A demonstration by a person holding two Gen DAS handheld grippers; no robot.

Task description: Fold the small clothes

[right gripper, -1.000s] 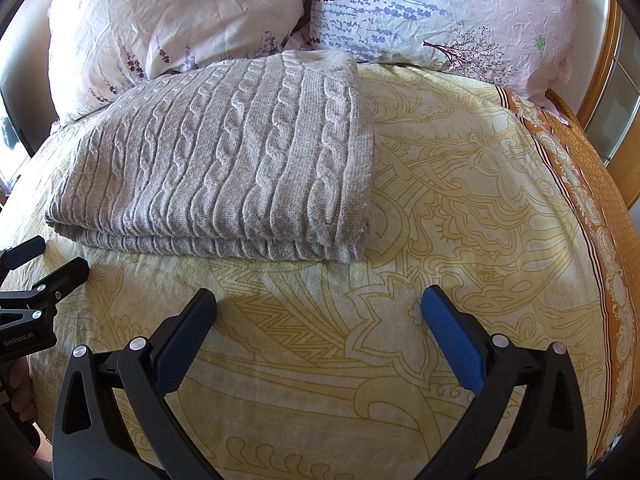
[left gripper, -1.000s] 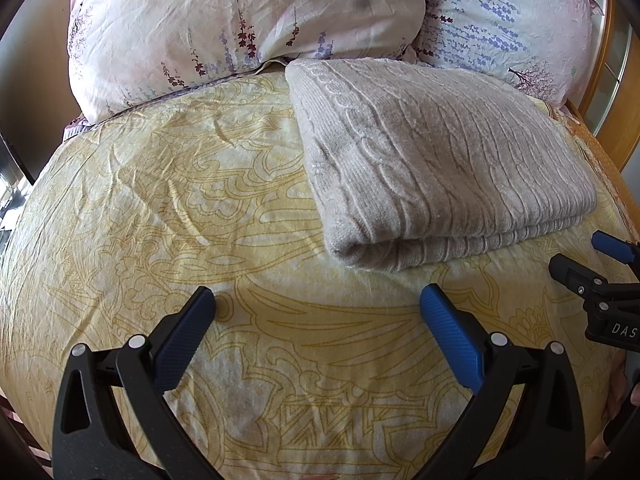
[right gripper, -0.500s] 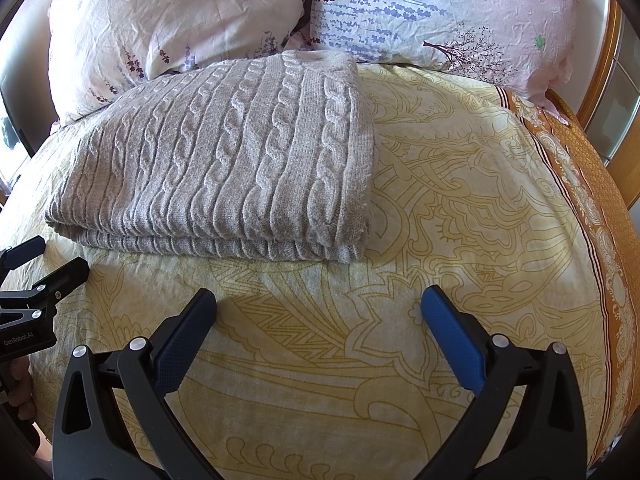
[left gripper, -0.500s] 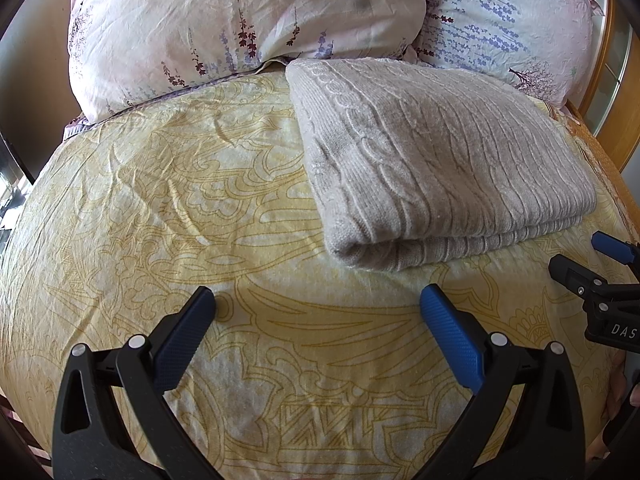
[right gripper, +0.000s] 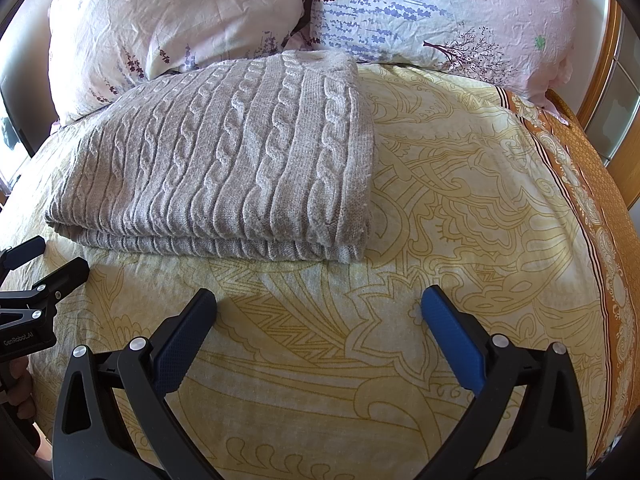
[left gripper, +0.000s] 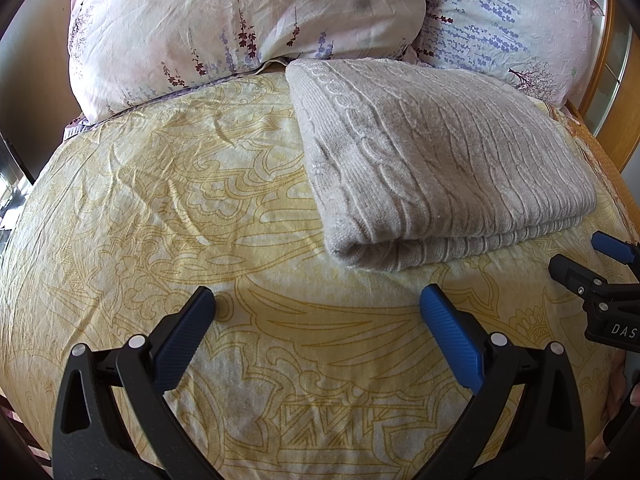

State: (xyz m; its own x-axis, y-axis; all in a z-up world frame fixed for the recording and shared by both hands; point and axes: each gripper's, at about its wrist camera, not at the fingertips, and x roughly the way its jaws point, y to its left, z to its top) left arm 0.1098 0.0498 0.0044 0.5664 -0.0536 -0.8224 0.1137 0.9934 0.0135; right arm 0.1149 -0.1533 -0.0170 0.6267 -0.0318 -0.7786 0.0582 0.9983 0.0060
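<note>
A grey cable-knit sweater lies folded into a flat rectangle on the yellow patterned bedcover, its far edge near the pillows. It also shows in the right wrist view. My left gripper is open and empty, held over the cover just in front of the sweater's near left corner. My right gripper is open and empty, held in front of the sweater's near right corner. Each gripper shows at the edge of the other's view: the right one and the left one.
Two floral pillows lie at the head of the bed behind the sweater. A wooden bed frame runs along the right side. An orange border strip edges the cover on the right.
</note>
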